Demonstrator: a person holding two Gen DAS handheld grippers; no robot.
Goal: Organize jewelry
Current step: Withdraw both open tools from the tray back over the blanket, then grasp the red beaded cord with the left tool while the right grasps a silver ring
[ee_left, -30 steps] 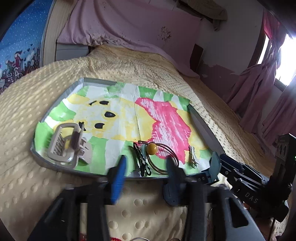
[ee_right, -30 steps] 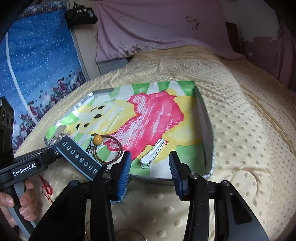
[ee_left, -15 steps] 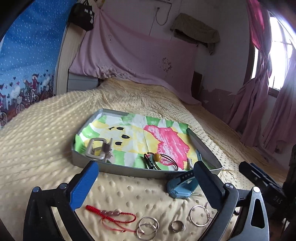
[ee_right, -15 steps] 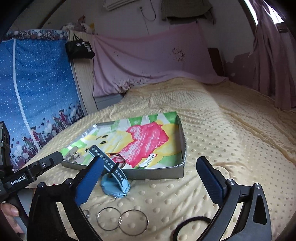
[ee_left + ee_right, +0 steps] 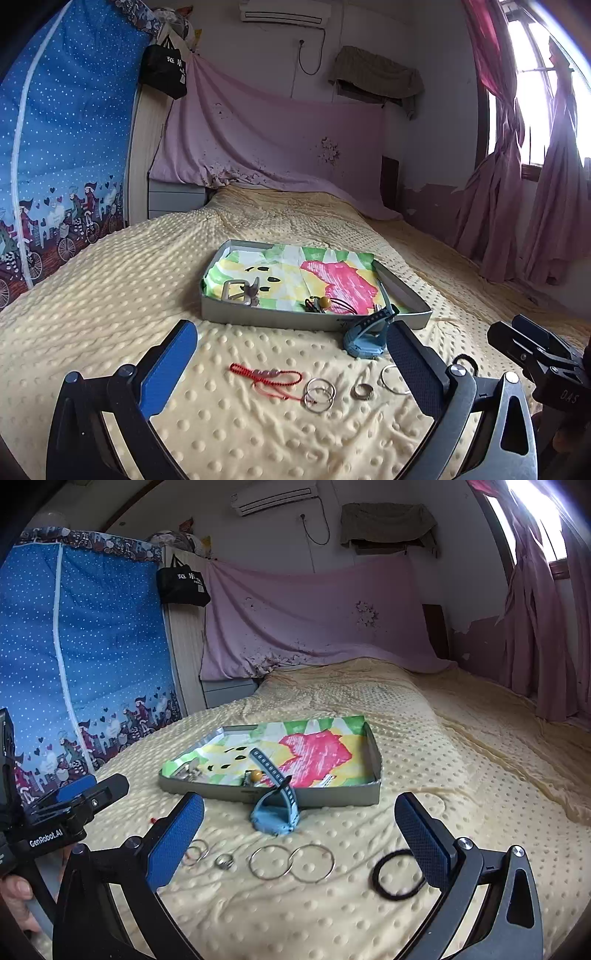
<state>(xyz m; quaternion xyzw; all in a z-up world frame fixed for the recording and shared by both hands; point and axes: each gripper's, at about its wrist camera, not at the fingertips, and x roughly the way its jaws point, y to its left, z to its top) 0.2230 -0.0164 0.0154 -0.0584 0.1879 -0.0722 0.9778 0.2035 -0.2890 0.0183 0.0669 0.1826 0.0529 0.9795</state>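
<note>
A grey tray [image 5: 280,320] [image 5: 332,796] lined with a yellow, pink and green drawing lies on the bed. In it are a beige hair claw [image 5: 240,291], black clips, a hair tie with a yellow bead [image 5: 325,301] [image 5: 255,775] and a silver clip. In front of the tray on the blanket lie a blue watch [image 5: 364,338] [image 5: 275,812], a red cord bracelet [image 5: 266,374], silver rings [image 5: 319,395] [image 5: 291,861], a small ring [image 5: 362,391] [image 5: 224,861] and a black hair tie [image 5: 397,875]. My left gripper [image 5: 291,367] and right gripper [image 5: 299,840] are both wide open, empty, held back above the loose pieces.
The bed is covered by a bumpy yellow blanket [image 5: 110,288]. A blue wardrobe cover [image 5: 85,646] stands at the left. Pink curtains [image 5: 517,184] hang at the right, and a pink sheet drapes the headboard wall [image 5: 277,144].
Both grippers have opened wide and pulled back and up from the tray. The blue watch, seemingly let go by the right gripper, now rests against the tray's front wall. The loose rings and cord have come into view.
</note>
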